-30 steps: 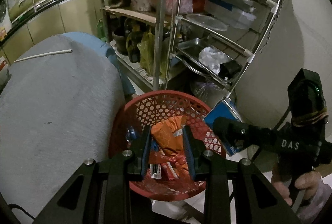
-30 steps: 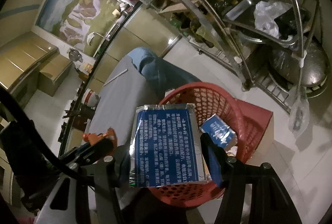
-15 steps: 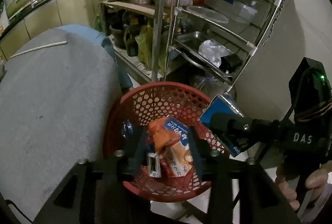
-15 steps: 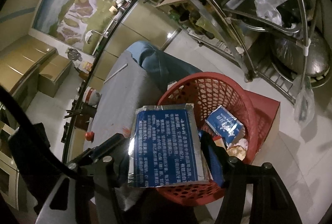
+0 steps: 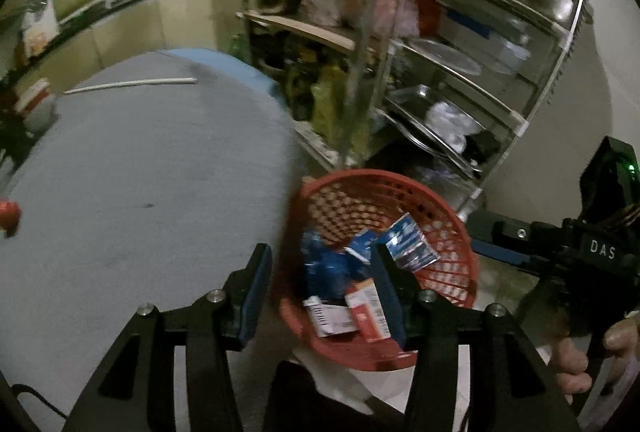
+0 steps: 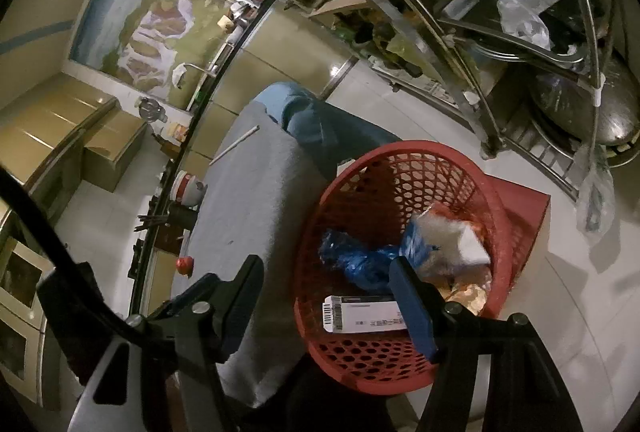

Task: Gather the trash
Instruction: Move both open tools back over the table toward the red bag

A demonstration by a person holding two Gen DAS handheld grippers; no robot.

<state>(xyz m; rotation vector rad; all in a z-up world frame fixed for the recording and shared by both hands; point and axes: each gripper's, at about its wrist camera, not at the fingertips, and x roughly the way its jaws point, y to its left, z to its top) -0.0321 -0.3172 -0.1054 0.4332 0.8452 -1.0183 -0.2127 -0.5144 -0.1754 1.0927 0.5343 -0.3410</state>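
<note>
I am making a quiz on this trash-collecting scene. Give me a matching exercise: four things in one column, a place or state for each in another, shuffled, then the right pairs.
Things:
1. red plastic mesh basket
2. thin white stick
3. white barcoded packet
4. right gripper

Places or states:
A. lying on the grey tabletop
B. open, nothing between its fingers
C. standing beside the table, below the metal shelf rack
D. lying inside the basket

Pairs: 1-C, 2-A, 3-D, 4-B
</note>
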